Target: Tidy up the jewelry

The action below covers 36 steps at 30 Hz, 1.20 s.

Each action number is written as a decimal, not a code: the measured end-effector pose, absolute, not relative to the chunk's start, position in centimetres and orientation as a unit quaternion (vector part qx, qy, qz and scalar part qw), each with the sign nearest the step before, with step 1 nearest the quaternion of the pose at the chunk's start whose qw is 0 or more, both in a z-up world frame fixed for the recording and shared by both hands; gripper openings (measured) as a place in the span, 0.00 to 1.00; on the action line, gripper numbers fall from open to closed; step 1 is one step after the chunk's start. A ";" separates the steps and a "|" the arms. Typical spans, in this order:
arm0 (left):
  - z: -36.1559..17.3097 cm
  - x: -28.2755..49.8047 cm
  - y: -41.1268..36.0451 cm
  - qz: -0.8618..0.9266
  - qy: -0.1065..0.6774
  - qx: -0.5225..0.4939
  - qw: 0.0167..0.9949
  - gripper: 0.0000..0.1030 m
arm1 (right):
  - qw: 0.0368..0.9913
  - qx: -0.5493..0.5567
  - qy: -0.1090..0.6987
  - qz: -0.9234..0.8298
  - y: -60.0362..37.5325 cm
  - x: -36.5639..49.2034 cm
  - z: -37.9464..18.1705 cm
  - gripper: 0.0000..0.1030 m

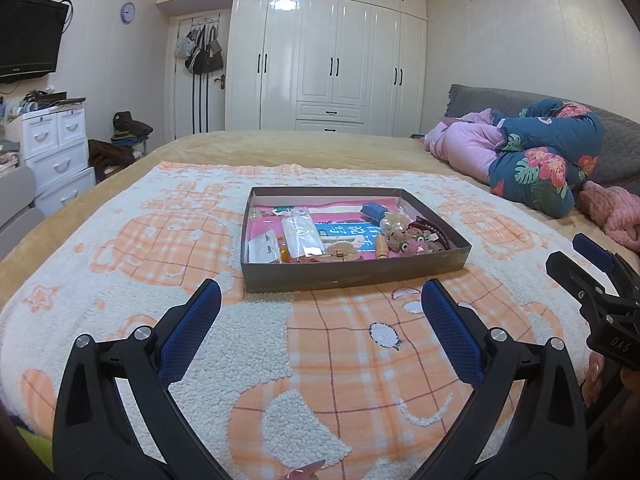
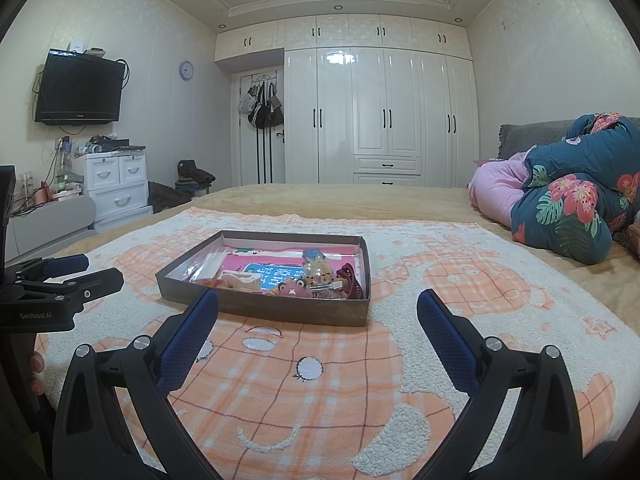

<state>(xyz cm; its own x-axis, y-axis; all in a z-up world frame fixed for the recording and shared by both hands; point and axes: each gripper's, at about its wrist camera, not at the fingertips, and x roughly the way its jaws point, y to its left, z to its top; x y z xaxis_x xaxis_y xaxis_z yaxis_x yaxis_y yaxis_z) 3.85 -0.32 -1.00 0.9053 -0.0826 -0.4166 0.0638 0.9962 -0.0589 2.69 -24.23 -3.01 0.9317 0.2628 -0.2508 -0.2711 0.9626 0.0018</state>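
A shallow dark cardboard box [image 1: 352, 274] [image 2: 260, 308] lies on an orange and white blanket on the bed. It holds jewelry and hair pieces: clear plastic bags [image 1: 300, 232], a beige hair clip [image 1: 340, 254], wooden beads [image 1: 382, 246], a blue block [image 1: 374, 210], a dark red claw clip [image 2: 352, 276], pink trinkets [image 2: 292, 290]. My left gripper [image 1: 320, 308] is open and empty, just short of the box's near wall. My right gripper [image 2: 318, 312] is open and empty, also in front of the box. Each shows in the other's view, the right gripper [image 1: 592, 268], the left gripper [image 2: 80, 272].
The blanket [image 1: 360, 360] covers a tan bedspread [image 1: 300, 148]. A rolled flowered quilt [image 1: 548, 156] and pink bedding [image 1: 464, 144] lie at the far right. White drawers [image 2: 116, 184], a wall TV [image 2: 80, 88] and a white wardrobe [image 2: 380, 112] stand beyond the bed.
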 end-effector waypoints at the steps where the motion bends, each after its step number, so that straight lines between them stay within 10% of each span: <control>1: -1.0 3.9 -0.3 -0.038 0.214 -0.022 0.976 0.89 | 0.983 -0.017 0.126 0.135 -24.2 2.7 -3.0 0.94; 36: -0.9 4.1 0.3 -0.032 0.215 -0.021 0.976 0.89 | 0.983 -0.017 0.125 0.134 -24.3 2.7 -3.0 0.94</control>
<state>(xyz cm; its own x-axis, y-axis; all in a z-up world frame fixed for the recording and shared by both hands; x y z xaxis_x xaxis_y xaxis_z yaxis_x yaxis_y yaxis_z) 4.05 0.34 -0.93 0.9058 -0.0711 -0.4177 0.0534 0.9971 -0.0539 2.72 -24.33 -3.01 0.9326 0.2598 -0.2505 -0.2683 0.9633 0.0001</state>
